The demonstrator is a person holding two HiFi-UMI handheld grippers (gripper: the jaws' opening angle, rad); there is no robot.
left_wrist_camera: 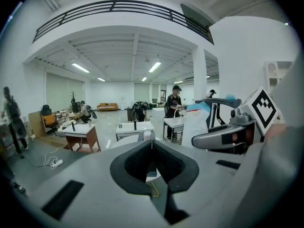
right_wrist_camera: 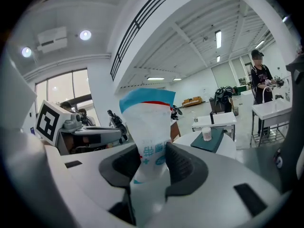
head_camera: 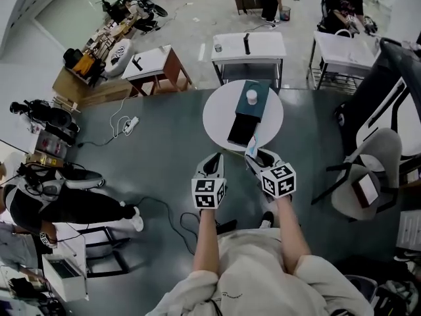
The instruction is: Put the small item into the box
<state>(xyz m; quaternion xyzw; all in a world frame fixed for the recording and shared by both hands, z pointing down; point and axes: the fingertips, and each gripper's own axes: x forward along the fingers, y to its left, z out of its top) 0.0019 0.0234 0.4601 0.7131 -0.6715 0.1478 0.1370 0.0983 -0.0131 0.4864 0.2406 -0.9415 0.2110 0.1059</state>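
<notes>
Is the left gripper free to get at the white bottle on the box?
Probably yes: the left gripper is empty, jaws together, and nothing stands between it and the white bottle atop the box. It must open first.

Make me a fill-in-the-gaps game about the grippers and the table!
The right gripper holds a white packet with a ____ top.
The left gripper has its jaws shut and holds ____.
The dark box lies on a ____ white table.
A small white bottle stands on top of the ____.
Missing words: blue; nothing; round; box.
</notes>
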